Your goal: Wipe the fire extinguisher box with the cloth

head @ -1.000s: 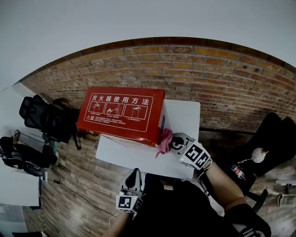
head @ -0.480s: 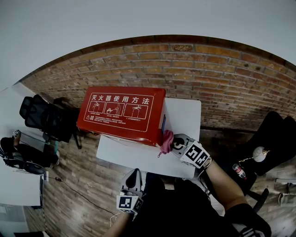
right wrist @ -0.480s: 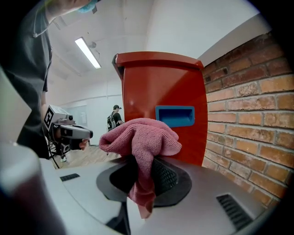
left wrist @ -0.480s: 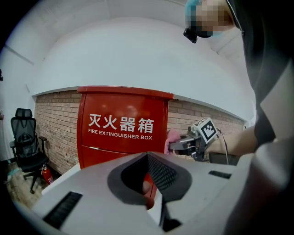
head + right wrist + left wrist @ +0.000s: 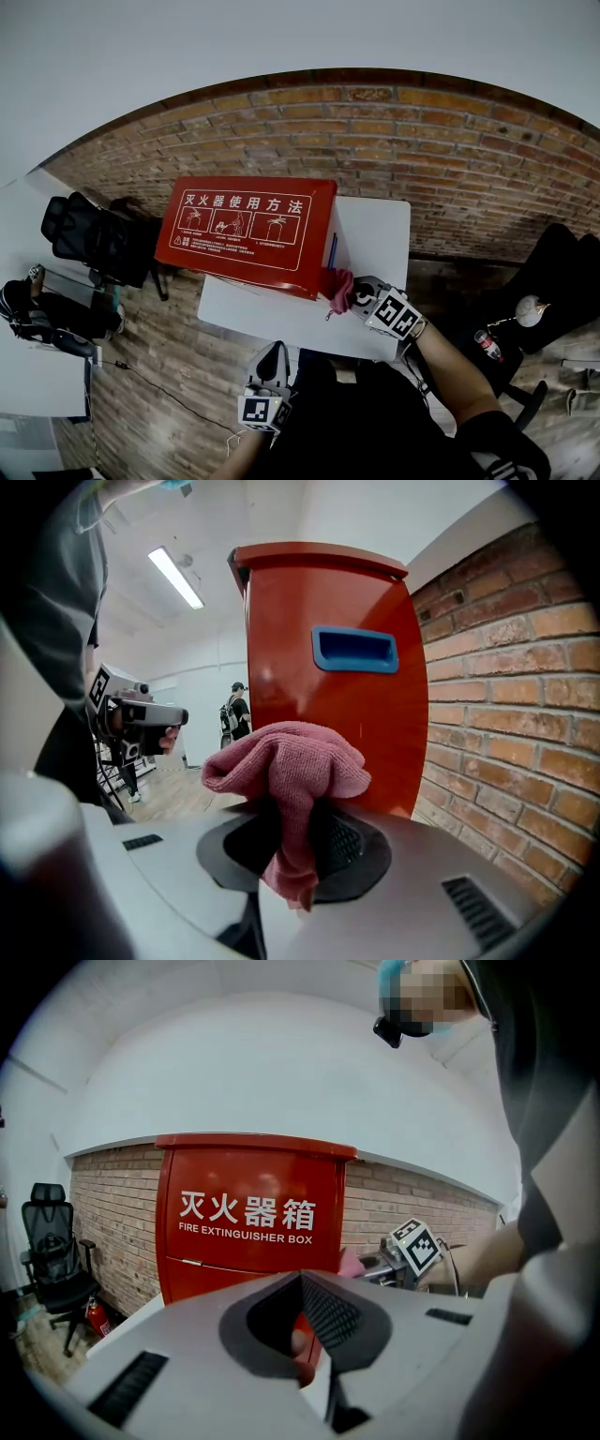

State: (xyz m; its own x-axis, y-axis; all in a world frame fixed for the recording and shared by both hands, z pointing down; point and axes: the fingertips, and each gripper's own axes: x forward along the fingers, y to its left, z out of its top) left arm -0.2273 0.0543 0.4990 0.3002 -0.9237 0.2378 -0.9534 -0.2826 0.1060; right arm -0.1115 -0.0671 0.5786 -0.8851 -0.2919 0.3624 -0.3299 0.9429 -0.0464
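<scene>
The fire extinguisher box (image 5: 246,232) is red and stands upright on a white bench (image 5: 281,323), close to a brick wall (image 5: 450,159). It is directly ahead of the right jaws. These jaws face its narrow side face, where a blue recessed handle (image 5: 354,647) sits high above them.

The cloth (image 5: 286,761) is pink and is pinched between the jaws of the right gripper (image 5: 300,841). One bunched part of it rises above the jaws toward the box and a short tail hangs below them. In the head view the cloth lies at the lower corner of that side face. Whether it really presses on the metal I cannot tell.

The left gripper (image 5: 305,1321) is low and near to the person's body, well apart from the box. Its jaws are clenched together with nothing between them. The front of the box, with white lettering, stands far ahead of these jaws, and the marker cube of the right gripper shows ahead and to their right. A black office chair (image 5: 52,1260) stands far off to the left of the left jaws, beside the wall.
</scene>
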